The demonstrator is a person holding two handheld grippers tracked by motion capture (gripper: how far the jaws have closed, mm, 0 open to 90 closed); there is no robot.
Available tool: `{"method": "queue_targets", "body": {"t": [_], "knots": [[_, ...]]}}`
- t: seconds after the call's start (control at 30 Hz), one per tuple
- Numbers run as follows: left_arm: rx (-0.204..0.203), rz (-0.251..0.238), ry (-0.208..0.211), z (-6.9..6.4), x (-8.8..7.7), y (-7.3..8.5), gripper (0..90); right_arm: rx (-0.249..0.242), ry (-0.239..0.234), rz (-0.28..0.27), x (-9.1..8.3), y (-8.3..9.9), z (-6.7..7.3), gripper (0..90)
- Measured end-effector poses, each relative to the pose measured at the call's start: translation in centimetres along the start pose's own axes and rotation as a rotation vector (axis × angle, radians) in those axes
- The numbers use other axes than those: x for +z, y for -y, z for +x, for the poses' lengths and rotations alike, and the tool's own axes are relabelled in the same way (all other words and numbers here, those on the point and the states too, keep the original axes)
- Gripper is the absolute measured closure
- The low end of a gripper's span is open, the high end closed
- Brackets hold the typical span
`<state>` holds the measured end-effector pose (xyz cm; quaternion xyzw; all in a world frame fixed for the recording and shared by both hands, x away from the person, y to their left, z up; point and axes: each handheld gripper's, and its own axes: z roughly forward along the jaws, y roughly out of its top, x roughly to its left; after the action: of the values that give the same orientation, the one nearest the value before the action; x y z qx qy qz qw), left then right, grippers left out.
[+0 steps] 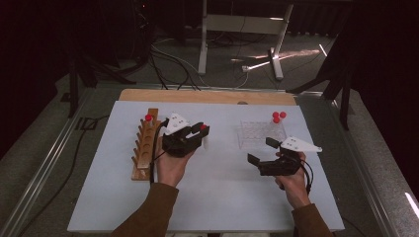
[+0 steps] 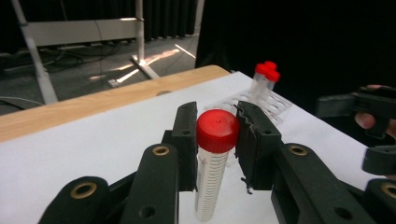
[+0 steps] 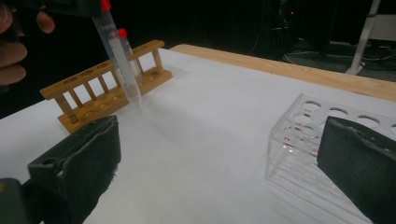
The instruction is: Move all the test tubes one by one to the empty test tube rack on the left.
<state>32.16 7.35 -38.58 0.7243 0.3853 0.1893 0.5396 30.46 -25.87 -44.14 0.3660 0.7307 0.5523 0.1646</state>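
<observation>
nearest the person, the right gripper (image 1: 261, 150) hovers over the white table (image 1: 217, 197) with its jaws spread wide and nothing between them. a little farther in, the left gripper (image 1: 197, 131) is clamped on a red-capped tube (image 2: 212, 163) just under its cap, holding it above the table between the two racks. beyond, the wooden rack (image 1: 146, 143) stands at the left with one tube, and the clear rack (image 1: 259, 134) at the right carries three red-capped tubes (image 1: 278, 117).

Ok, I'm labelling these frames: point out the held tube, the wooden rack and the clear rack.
Held tube (image 2: 217, 130), left gripper view, red cap.
Wooden rack (image 1: 143, 148), high view, top rail.
Clear rack (image 3: 299, 135), right gripper view, front wall.
</observation>
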Motion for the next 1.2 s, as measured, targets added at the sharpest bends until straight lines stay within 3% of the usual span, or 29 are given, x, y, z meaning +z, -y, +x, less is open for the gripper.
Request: {"method": "queue_targets", "body": {"t": [0.47,0.87,1.2], "knots": [[0.017,-0.032,-0.110,3.8,-2.7,-1.6,71.3,0.011,0.002,-0.008,-0.2,0.0,-0.2,0.0],[-0.018,-0.061,-0.218,7.2,-4.8,-1.9,71.3,0.026,-0.015,-0.014,-0.1,0.1,-0.2,0.0],[-0.046,-0.064,-0.292,9.1,-5.6,-1.4,71.3,0.026,-0.011,-0.022,-0.1,0.1,-0.1,0.0]]}}
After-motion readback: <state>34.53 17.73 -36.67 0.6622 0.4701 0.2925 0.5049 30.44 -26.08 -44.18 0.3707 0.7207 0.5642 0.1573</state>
